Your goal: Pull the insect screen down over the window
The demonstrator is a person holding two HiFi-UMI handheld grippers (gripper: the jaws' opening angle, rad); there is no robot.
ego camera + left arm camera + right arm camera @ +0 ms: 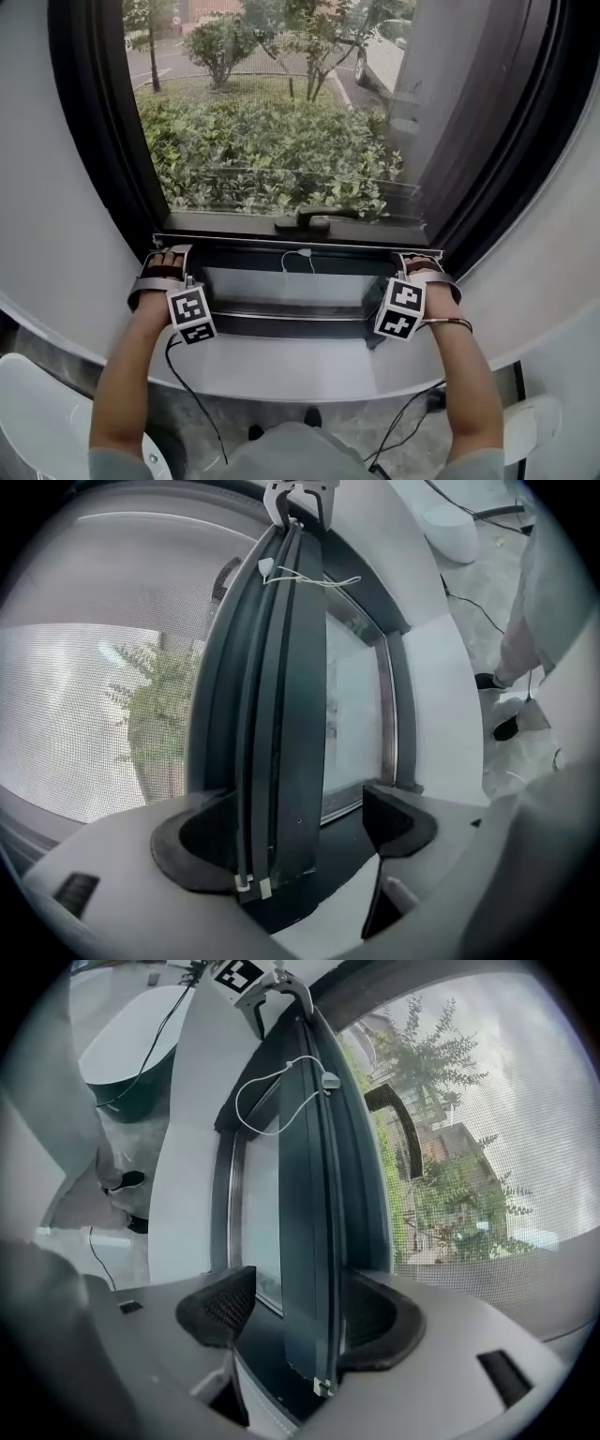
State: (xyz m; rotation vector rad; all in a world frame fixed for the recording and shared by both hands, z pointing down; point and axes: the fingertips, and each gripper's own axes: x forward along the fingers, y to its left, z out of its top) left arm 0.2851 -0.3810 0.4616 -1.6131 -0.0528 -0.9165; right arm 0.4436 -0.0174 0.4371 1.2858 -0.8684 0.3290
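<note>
The insect screen [272, 141] covers the window, with bushes showing through its mesh. Its dark bottom bar [291, 246] sits low, just above the white sill [291, 366]. My left gripper [167, 258] straddles the bar's left end and my right gripper [417, 264] its right end. In the left gripper view the bar [272, 761] runs between the jaws of the left gripper [295, 832]: one pad touches it, the other stands apart. The right gripper view shows the same: the bar [314, 1241] lies in the right gripper [300, 1314] with a gap at one pad. Both are open.
A white pull cord [298, 255] hangs from the middle of the bar. The black window handle [314, 220] sits behind the mesh. Dark window frame stands at both sides. Black cables [192, 394] trail over the floor below, next to a white seat [37, 412].
</note>
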